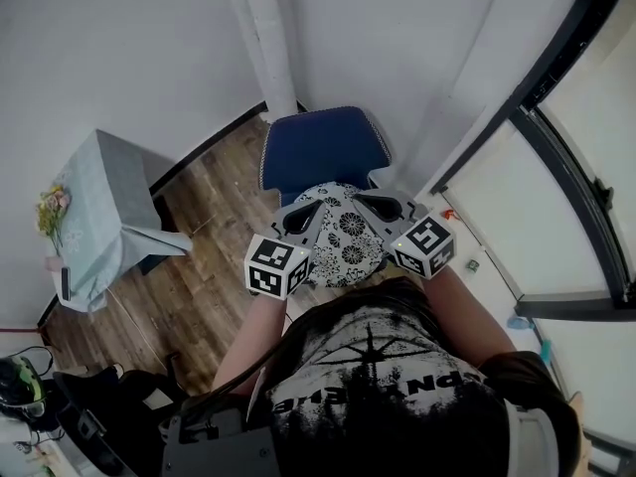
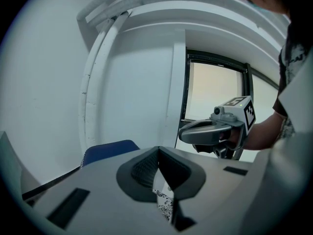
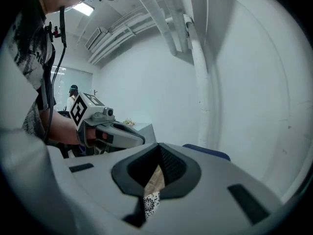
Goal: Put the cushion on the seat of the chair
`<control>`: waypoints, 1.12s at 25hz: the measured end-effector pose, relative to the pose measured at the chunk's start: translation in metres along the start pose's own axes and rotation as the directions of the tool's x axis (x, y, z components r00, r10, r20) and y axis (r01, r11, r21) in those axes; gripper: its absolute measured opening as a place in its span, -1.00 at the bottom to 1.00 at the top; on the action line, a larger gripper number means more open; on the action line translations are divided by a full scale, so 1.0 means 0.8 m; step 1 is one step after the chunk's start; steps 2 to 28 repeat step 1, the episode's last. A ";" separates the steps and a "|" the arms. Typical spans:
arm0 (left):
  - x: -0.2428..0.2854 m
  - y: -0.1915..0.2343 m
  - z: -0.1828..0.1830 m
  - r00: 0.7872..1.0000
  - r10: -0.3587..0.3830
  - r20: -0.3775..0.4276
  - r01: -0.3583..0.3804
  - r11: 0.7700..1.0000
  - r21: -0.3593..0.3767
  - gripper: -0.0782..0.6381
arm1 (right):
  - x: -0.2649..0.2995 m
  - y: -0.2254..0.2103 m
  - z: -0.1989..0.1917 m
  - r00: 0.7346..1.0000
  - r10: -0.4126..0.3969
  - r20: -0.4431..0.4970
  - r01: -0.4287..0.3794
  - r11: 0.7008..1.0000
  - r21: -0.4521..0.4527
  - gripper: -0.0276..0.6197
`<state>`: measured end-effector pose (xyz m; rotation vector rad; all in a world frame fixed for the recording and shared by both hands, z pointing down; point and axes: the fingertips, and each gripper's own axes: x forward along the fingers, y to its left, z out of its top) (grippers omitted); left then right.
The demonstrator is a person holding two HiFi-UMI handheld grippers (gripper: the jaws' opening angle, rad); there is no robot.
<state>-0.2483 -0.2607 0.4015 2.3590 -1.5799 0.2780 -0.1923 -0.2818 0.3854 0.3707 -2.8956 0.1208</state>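
A round white cushion (image 1: 343,238) with a black flower print hangs in front of the person, just over the near edge of the blue chair (image 1: 323,152). My left gripper (image 1: 302,217) is shut on the cushion's left edge and my right gripper (image 1: 386,207) is shut on its right edge. In the left gripper view the jaws meet, with a strip of the cushion (image 2: 165,205) below them, the chair (image 2: 108,150) behind and the right gripper (image 2: 215,130) opposite. In the right gripper view the cushion (image 3: 150,202) shows below the closed jaws, beside the left gripper (image 3: 111,132) and the chair (image 3: 209,152).
A small table (image 1: 104,202) with a pale cloth and flowers (image 1: 52,212) stands to the left on the wood floor (image 1: 214,266). White walls and a pipe (image 1: 266,38) close in behind the chair. A dark-framed window (image 1: 571,177) runs along the right.
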 end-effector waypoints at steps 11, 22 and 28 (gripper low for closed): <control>0.000 0.000 0.000 1.000 0.000 0.000 0.000 1.000 -0.001 -0.74 | 0.000 0.000 0.001 1.000 0.001 0.002 -0.001 1.000 -0.001 -0.86; 0.000 0.000 0.000 1.000 0.000 0.000 0.000 1.000 -0.001 -0.74 | 0.000 0.000 0.001 1.000 0.001 0.002 -0.001 1.000 -0.001 -0.86; 0.000 0.000 0.000 1.000 0.000 0.000 0.000 1.000 -0.001 -0.74 | 0.000 0.000 0.001 1.000 0.001 0.002 -0.001 1.000 -0.001 -0.86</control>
